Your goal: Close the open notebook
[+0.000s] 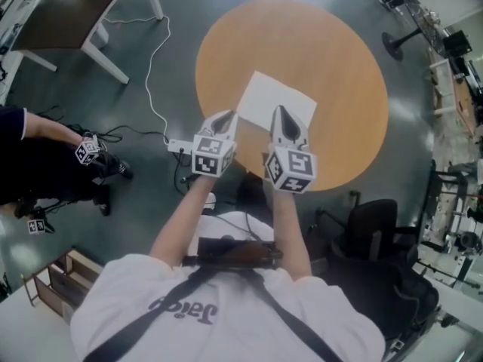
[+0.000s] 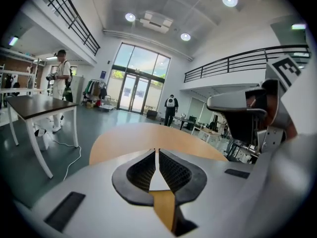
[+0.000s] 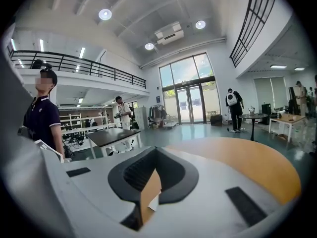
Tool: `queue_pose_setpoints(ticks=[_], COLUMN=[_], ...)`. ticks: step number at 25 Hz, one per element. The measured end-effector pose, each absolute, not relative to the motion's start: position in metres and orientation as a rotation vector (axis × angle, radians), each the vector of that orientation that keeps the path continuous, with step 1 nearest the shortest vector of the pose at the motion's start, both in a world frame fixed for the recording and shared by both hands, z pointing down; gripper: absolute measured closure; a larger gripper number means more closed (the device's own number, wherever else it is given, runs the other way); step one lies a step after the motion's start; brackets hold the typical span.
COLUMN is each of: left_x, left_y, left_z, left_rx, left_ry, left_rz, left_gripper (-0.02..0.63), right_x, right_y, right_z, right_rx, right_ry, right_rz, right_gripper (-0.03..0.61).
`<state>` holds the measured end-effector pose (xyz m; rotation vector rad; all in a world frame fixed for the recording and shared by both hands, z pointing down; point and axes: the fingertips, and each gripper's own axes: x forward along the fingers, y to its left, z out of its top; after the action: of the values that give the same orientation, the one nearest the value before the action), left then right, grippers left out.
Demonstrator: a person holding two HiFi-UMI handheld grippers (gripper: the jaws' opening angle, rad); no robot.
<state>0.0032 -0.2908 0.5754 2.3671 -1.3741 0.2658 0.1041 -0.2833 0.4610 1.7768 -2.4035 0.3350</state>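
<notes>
The open notebook point(image 1: 276, 99) lies as a white spread on the round wooden table point(image 1: 339, 66), near its front edge. Both grippers hover over the notebook's near side. My left gripper point(image 1: 226, 116) is over the near left corner and my right gripper point(image 1: 281, 112) over the near middle. Each is shut with nothing between its jaws. In the left gripper view the shut left gripper point(image 2: 157, 151) shows a sliver of white notebook page point(image 2: 158, 180) and the table point(image 2: 148, 135) beyond. In the right gripper view, the right gripper point(image 3: 155, 150) is shut above the table point(image 3: 247, 162).
A dark-topped desk point(image 1: 68, 13) stands at the far left, with a white cable point(image 1: 153, 74) running over the floor to a power strip point(image 1: 177, 146). A black chair point(image 1: 377, 228) is at the near right. A person point(image 1: 38, 157) stands to the left; others stand farther back in the hall.
</notes>
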Motion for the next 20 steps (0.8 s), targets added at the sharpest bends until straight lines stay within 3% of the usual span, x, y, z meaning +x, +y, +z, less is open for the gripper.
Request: queue_pose_setpoints(ticks=[6, 12, 20], left_x=[0.006, 0.005, 0.014], left_y=[-0.294, -0.295, -0.307], left_z=[0.623, 0.681, 0.736], left_rx=[2.289, 2.200, 2.082], left_ry=[-1.373, -1.311, -1.287], left_rz=[0.384, 0.498, 0.596], left_gripper=[0.589, 0.465, 0.456], right_x=[0.107, 0.112, 0.135], right_y=[-0.289, -0.291, -0.291], right_z=[0.475, 0.494, 0.508], right_rx=[1.720, 1.703, 1.730], right_ry=[-2.400, -2.370, -2.320], right_rz=[0.364, 0.419, 0.457], right_gripper=[0.566, 0.566, 0.566])
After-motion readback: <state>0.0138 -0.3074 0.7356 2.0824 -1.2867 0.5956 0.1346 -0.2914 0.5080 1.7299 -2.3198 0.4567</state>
